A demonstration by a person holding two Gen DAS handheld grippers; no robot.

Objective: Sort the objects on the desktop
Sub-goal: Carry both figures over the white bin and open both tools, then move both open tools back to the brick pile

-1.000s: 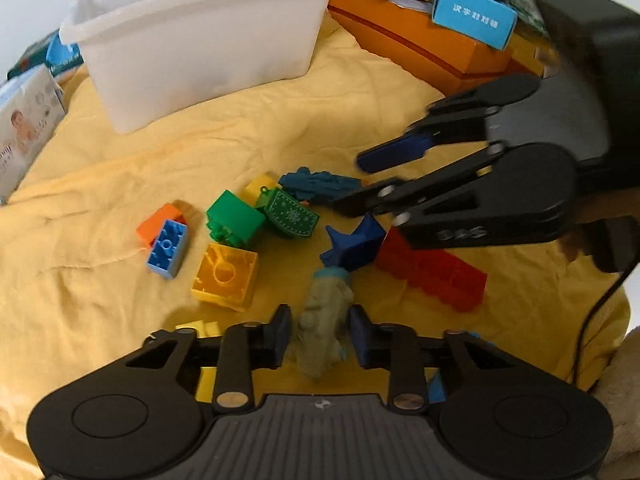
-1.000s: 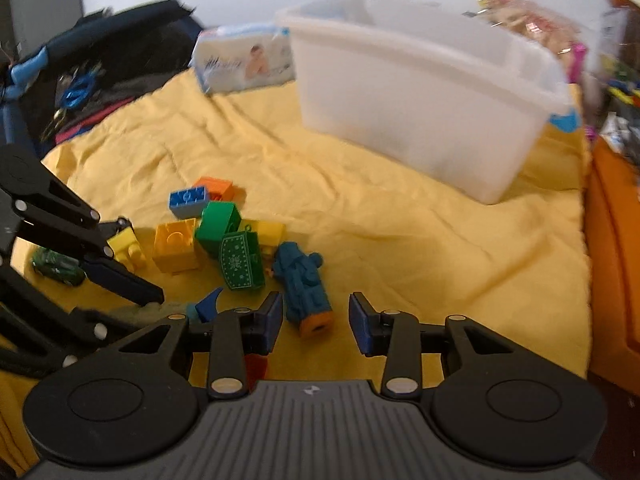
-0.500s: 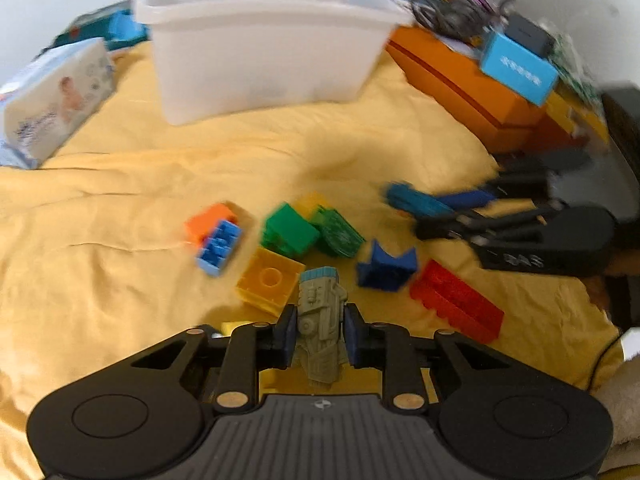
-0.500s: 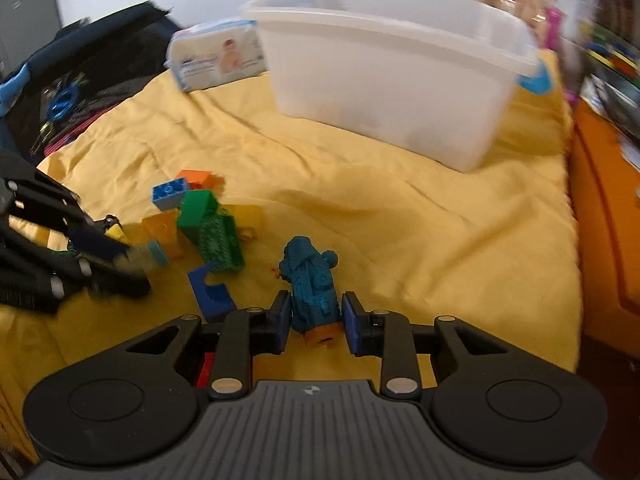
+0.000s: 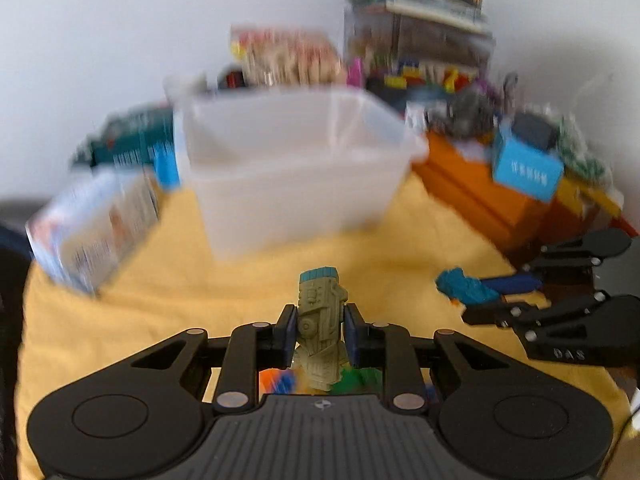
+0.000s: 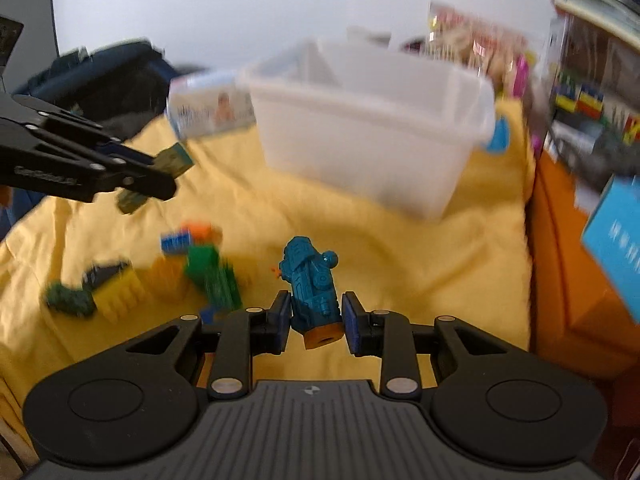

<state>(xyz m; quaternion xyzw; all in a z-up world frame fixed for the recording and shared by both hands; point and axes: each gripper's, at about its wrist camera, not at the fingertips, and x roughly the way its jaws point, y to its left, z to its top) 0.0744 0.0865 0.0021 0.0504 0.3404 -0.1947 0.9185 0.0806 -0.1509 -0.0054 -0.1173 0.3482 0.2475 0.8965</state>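
Note:
My left gripper (image 5: 318, 330) is shut on an olive-green toy vehicle (image 5: 320, 328) with a teal tip and holds it above the yellow cloth, facing the white plastic bin (image 5: 292, 172). My right gripper (image 6: 314, 320) is shut on a blue toy vehicle (image 6: 310, 284) with an orange end, lifted above the cloth. Each gripper shows in the other's view: the right one (image 5: 480, 290) with its blue toy (image 5: 464, 286), the left one (image 6: 160, 174) with its olive toy (image 6: 174, 160). The bin (image 6: 372, 140) stands ahead of both.
Loose blocks lie on the yellow cloth (image 6: 400, 248): green (image 6: 208, 272), yellow (image 6: 120, 288), blue and orange (image 6: 188, 236), and a dark green toy (image 6: 68, 300). A wipes pack (image 6: 208, 108) stands left of the bin. An orange box (image 5: 480, 192) and cluttered shelves are at the right.
Both grippers closed on their toys and lifted them off the cloth. Both views now tilt up toward the white bin, with motion blur.

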